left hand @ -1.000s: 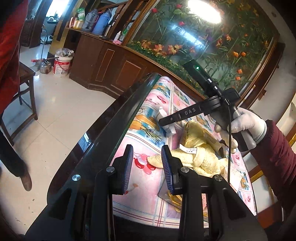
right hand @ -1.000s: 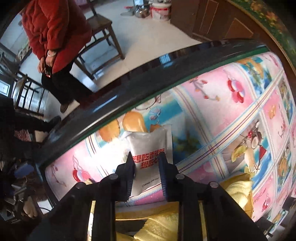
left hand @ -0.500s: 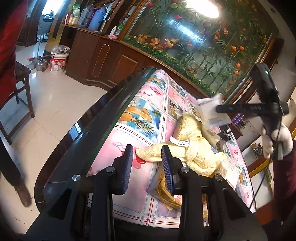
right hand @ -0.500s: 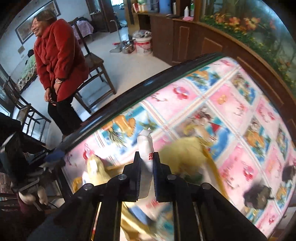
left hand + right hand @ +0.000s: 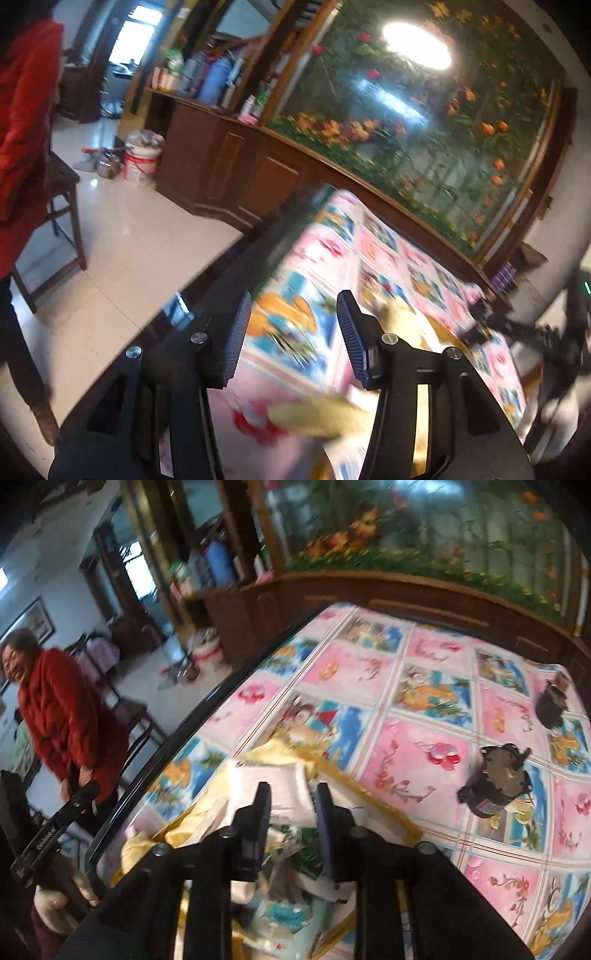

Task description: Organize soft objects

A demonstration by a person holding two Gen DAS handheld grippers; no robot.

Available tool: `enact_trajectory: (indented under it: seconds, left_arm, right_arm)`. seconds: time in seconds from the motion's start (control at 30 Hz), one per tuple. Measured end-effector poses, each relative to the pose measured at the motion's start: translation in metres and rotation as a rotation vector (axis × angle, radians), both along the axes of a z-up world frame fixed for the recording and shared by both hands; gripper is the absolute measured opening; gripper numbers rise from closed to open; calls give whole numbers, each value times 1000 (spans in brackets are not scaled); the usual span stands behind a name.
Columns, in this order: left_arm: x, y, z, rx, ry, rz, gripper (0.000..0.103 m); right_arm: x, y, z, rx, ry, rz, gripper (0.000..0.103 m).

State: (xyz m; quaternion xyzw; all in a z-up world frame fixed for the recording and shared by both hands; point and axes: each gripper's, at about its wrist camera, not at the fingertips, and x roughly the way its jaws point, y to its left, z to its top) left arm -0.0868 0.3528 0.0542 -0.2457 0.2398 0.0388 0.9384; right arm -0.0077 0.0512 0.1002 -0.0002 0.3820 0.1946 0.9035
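Right tongs tilt down, jaws just parted (white packet beneath).

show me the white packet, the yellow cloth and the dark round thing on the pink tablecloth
white packet (image 5: 266, 779), right wrist view, on its upper flat face beyond the fingertips
yellow cloth (image 5: 291, 747), right wrist view, on the fold above the packet
dark round thing (image 5: 496, 784), right wrist view, on its top

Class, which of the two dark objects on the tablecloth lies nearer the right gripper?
The dark object with the blue label; the other dark object sits farther back.
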Motion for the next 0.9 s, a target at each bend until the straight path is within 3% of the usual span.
enact_trajectory:
  seconds: [0.07,0.1,0.23,0.33,0.5,0.6,0.7,0.77,0.8,0.83,0.9]
  left_arm:
    - [12,4,-8,-7,11,33,52]
    - [19,5,-13,-31,27,26,56]
    - [43,8,-44,-181,168,-22,57]
    - [37,8,-46,-212,173,-17,57]
    - [17,-15,-31,-73,176,19,57]
    - [-4,-25,-7,54,147,116,57]
    - [-32,-38,22,198,89,220,57]
    - [-48,-49,37,269,70,286,64]
    - [-52,-56,44,304,78,324,79]
    - [-57,-64,51,329,77,350,87]
    - [-70,-75,60,333,38,336,87]
  right_arm:
    - [-16,-19,-15,17,-168,-179,38]
    - [-20,-24,-20,35,-197,-229,38]
    - [-25,-34,-34,92,-246,-342,68]
    - [-22,-36,-31,126,-263,-346,76]
    - [10,-32,-31,157,-211,-253,78]
    - [13,-41,-28,202,-172,-233,78]
    - [-7,-64,-12,216,-225,-228,78]
    - [-17,-75,-10,238,-209,-207,78]
    - [-25,-80,-11,250,-195,-195,79]
    - [-30,-83,-11,253,-183,-185,79]
    - [-43,-88,-13,243,-166,-160,79]
